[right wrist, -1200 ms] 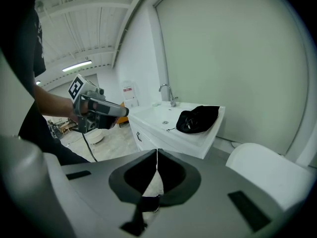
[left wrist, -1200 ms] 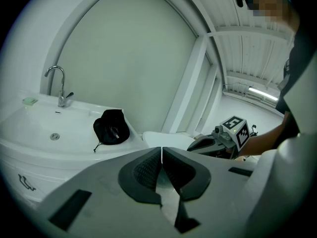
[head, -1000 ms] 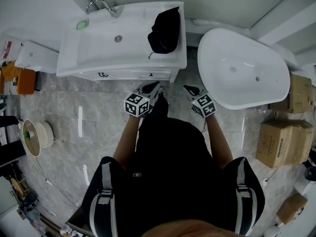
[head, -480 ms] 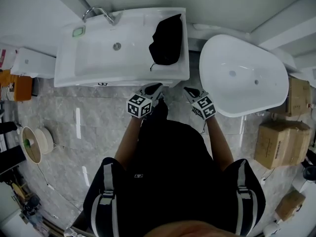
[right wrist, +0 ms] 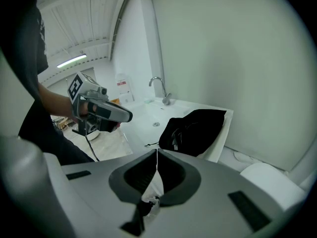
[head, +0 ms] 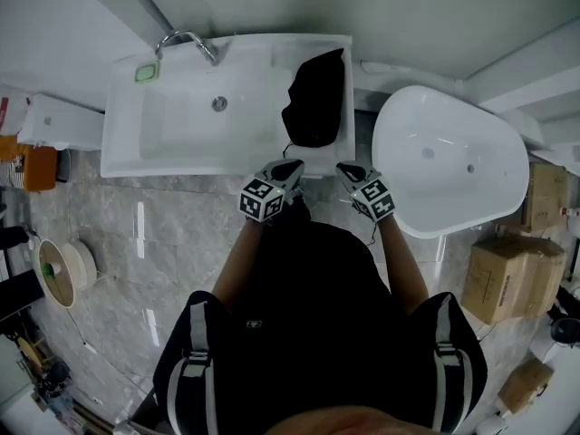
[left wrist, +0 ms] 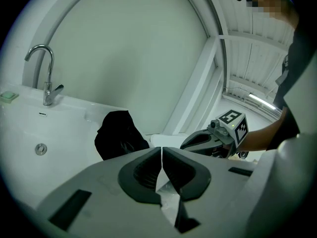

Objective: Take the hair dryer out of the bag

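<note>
A black bag [head: 316, 98] lies closed and slumped on the right end of the white sink counter [head: 181, 148]. No hair dryer shows in any view. My left gripper [head: 292, 166] and right gripper [head: 345, 165] hover side by side just short of the counter's front edge, pointing at the bag and apart from it. In the left gripper view the jaws [left wrist: 162, 149] are shut and empty, with the bag [left wrist: 119, 135] ahead to the left. The right gripper [right wrist: 157, 151] is shut and empty too, the bag [right wrist: 195, 129] straight ahead.
A chrome faucet [head: 186, 40] and a green soap [head: 147, 72] sit at the sink's back left. A white bathtub [head: 449, 157] stands right of the counter. Cardboard boxes [head: 507, 275] are stacked at the right, a cable spool [head: 59, 268] on the floor left.
Both grippers and the person have moved forward toward the sink counter, so the bag now lies closer ahead. Both grippers stay shut.
</note>
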### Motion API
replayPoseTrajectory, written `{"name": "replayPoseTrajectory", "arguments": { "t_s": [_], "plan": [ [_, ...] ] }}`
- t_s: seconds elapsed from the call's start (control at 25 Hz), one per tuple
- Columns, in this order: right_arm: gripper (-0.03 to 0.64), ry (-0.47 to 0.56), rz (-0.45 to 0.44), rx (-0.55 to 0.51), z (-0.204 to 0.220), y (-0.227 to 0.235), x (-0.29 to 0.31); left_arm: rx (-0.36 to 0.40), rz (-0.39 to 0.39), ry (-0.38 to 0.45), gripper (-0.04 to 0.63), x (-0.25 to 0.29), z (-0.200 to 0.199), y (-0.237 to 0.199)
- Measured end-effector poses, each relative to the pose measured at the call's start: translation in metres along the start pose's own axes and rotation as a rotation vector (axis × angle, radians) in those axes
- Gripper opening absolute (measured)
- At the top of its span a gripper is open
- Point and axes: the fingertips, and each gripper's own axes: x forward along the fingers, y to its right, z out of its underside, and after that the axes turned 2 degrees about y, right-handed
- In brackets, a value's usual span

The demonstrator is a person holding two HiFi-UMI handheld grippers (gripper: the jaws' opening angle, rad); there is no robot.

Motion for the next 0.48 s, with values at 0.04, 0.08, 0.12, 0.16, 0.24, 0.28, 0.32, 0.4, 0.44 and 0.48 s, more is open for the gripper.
{"name": "replayPoseTrajectory", "arguments": {
  "t_s": [0.04,0.08,0.12,0.16,0.24,0.28,0.32,0.4,0.44,0.48],
  "plan": [
    [0.061,0.003,0.001,0.000,-0.004,0.005,0.006,0.001,0.001,-0.003,0.020,0.002,-0.003,-0.006],
    [0.060,0.007,0.004,0.001,-0.009,0.010,0.012,0.002,0.003,-0.005,0.020,0.005,-0.007,-0.013],
    [0.061,0.009,0.008,0.001,-0.014,0.016,0.018,0.004,0.006,-0.008,0.020,0.008,-0.011,-0.020],
    [0.061,0.011,0.012,0.000,-0.019,0.021,0.024,0.005,0.009,-0.010,0.020,0.011,-0.015,-0.027],
    [0.061,0.017,0.017,-0.001,-0.029,0.030,0.033,0.011,0.019,-0.015,0.020,0.017,-0.023,-0.039],
    [0.061,0.019,0.019,-0.003,-0.033,0.034,0.036,0.016,0.026,-0.018,0.020,0.021,-0.027,-0.044],
    [0.060,0.020,0.021,-0.004,-0.037,0.037,0.040,0.021,0.031,-0.020,0.020,0.025,-0.031,-0.049],
    [0.061,0.014,0.026,0.000,-0.041,0.044,0.046,0.029,0.041,-0.024,0.020,0.032,-0.039,-0.058],
    [0.061,0.011,0.030,0.005,-0.042,0.046,0.048,0.030,0.045,-0.024,0.020,0.035,-0.042,-0.062],
    [0.061,0.009,0.032,0.011,-0.042,0.049,0.050,0.027,0.050,-0.023,0.020,0.037,-0.044,-0.064]
  ]
}}
